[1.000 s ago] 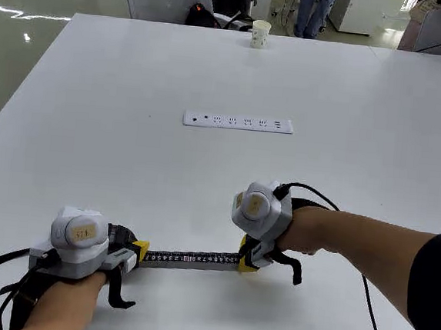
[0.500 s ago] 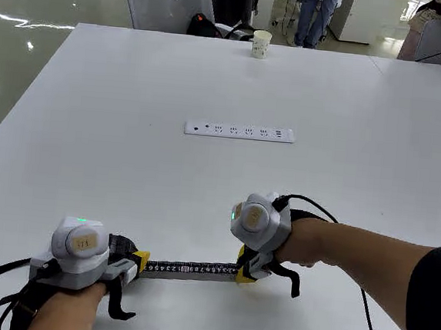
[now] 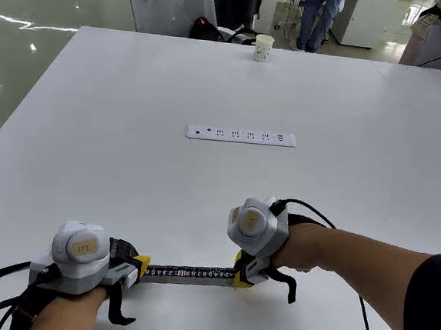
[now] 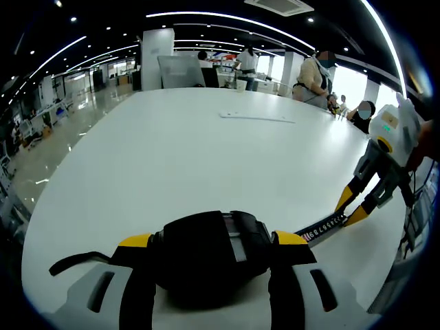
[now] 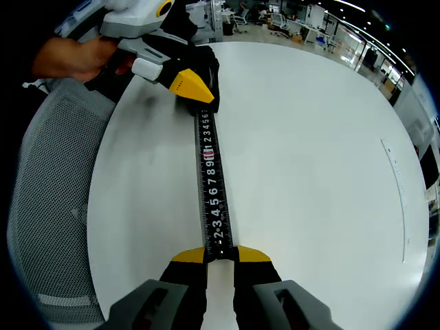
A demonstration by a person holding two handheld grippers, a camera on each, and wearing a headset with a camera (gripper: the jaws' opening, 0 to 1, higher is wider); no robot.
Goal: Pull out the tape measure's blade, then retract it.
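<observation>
blade (image 5: 212, 185) digits legible, right gripper view

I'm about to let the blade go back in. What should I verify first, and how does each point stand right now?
1. Case grip: ok. The tape measure case sits clamped between the yellow jaw tips of the left gripper.
2. Blade end grip: ok. The right gripper is shut on the end of the blade.
3. Blade shape: ok. It runs straight and untwisted, numbers up, between the two grippers.
4. Path along the table: ok. The power strip and paper cup lie well beyond the blade.
5. Blade lock on the case: cannot tell.
</observation>
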